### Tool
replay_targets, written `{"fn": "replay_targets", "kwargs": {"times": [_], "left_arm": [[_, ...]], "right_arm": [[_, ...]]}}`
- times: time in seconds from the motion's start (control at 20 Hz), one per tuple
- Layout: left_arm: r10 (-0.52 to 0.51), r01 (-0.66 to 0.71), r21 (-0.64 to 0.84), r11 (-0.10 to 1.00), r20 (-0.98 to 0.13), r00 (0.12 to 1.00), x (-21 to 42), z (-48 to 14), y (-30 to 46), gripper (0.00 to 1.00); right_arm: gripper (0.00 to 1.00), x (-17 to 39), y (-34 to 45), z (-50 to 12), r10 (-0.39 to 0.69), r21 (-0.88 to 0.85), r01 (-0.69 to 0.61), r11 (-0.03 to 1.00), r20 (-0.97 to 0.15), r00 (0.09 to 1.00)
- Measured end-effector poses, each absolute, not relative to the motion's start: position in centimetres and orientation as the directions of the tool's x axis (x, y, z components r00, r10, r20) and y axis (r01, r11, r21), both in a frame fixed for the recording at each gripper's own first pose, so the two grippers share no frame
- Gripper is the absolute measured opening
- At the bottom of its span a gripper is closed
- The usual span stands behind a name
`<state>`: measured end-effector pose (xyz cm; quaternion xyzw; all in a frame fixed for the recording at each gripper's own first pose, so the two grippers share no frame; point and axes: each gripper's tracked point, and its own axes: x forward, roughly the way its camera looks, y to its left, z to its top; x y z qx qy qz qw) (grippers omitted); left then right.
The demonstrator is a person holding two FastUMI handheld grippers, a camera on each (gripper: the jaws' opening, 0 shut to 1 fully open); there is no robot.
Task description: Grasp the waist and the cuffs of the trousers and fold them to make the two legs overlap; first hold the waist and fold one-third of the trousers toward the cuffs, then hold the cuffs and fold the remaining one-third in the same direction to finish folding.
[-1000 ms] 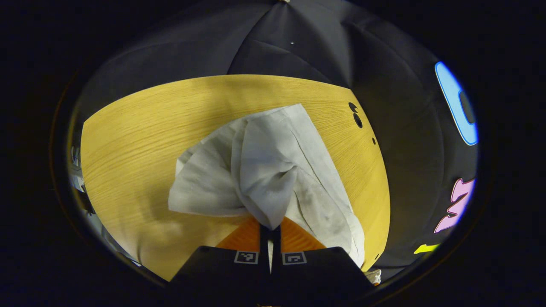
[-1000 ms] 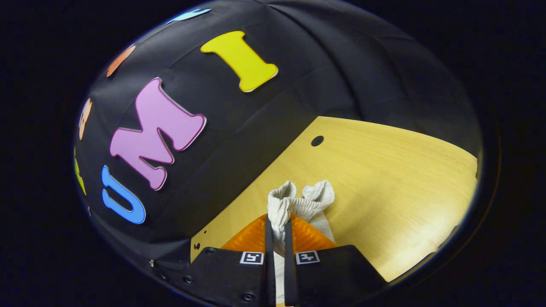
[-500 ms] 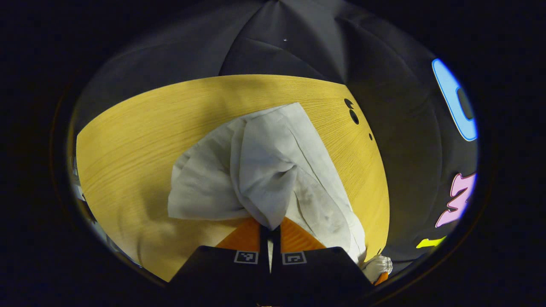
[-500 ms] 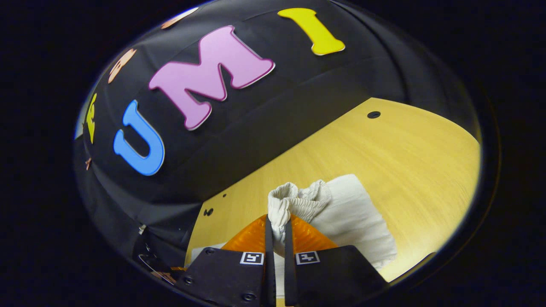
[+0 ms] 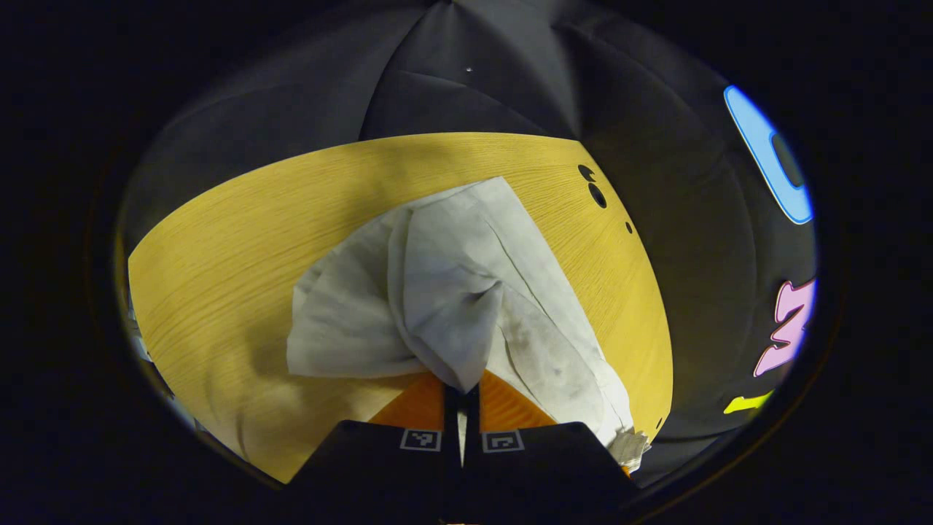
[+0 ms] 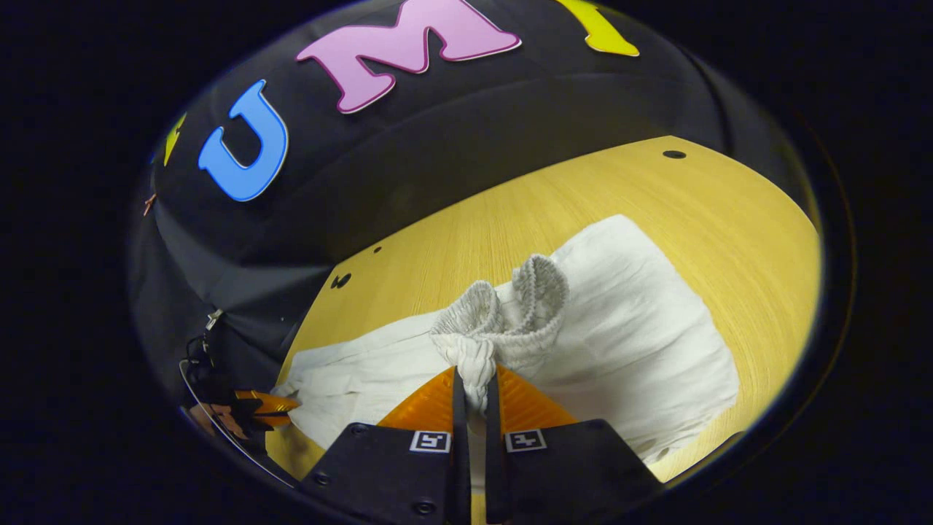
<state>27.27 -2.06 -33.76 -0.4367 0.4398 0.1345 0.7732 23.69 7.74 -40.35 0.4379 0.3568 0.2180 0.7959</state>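
Presently, step: we judge the first fold, laying one leg over the other; next we must lower both ends so the edges line up.
Trousers (image 6: pixel 627 321): white, crinkled, partly lifted off the tabletop (image 6: pixel 729 211).
Right gripper (image 6: pixel 470 397): fingers pinched on the gathered elastic waist (image 6: pixel 510 313).
Left gripper (image 5: pixel 462 397): fingers closed on a cloth peak, likely the cuffs.

A light wooden table (image 5: pixel 240 240) carries the white trousers (image 6: pixel 634 321)
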Motion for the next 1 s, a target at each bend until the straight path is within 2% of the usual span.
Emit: {"fn": "replay_targets", "kwargs": {"times": [0.1,0.15,0.25,0.3,0.35,0.4,0.45,0.6,0.75,1.0], "left_arm": [[-0.172,-0.595,-0.556,0.581,-0.798,0.578,27.1,-33.7,-2.1,0.06],[-0.168,-0.595,-0.555,0.581,-0.798,0.579,27.1,-33.8,-2.1,0.06],[-0.161,-0.591,-0.555,0.586,-0.794,0.586,27.1,-33.7,-2.0,0.06],[-0.159,-0.587,-0.56,0.585,-0.789,0.594,27.3,-33.7,-2.0,0.06],[-0.158,-0.583,-0.568,0.581,-0.781,0.604,27.3,-33.7,-2.0,0.06],[-0.156,-0.578,-0.579,0.575,-0.771,0.617,27.5,-33.6,-2.0,0.11],[-0.154,-0.574,-0.587,0.571,-0.764,0.627,27.6,-33.4,-1.9,0.06],[-0.144,-0.565,-0.608,0.557,-0.741,0.656,27.9,-33.0,-2.0,0.06],[-0.132,-0.547,-0.63,0.551,-0.713,0.688,28.2,-32.2,-1.9,0.06],[-0.111,-0.523,-0.675,0.521,-0.661,0.742,28.8,-30.9,-2.0,0.06]], "right_arm": [[0.16,23.4,8.4,-40.8,0.703,0.866,-0.037,0.499,-0.379,0.602],[0.24,22.9,9.1,-41.3,0.717,0.868,-0.034,0.495,-0.386,0.581],[0.32,22.3,9.7,-41.4,0.734,0.873,-0.036,0.486,-0.385,0.559],[0.33,22.4,9.9,-40.6,0.749,0.889,-0.048,0.455,-0.353,0.56],[0.4,22.5,9.8,-39.7,0.766,0.906,-0.058,0.42,-0.319,0.558],[0.51,21.8,9.8,-38.7,0.783,0.923,-0.072,0.378,-0.277,0.557],[0.64,21.7,9.8,-37.3,0.802,0.941,-0.091,0.326,-0.224,0.553],[0.64,21.0,9.1,-33.7,0.843,0.976,-0.136,0.169,-0.072,0.534],[0.64,21.0,6.6,-33.4,0.834,0.975,-0.141,0.171,-0.067,0.548],[0.64,21.2,0.7,-34.9,0.793,0.984,-0.079,0.16,-0.08,0.604]]}}
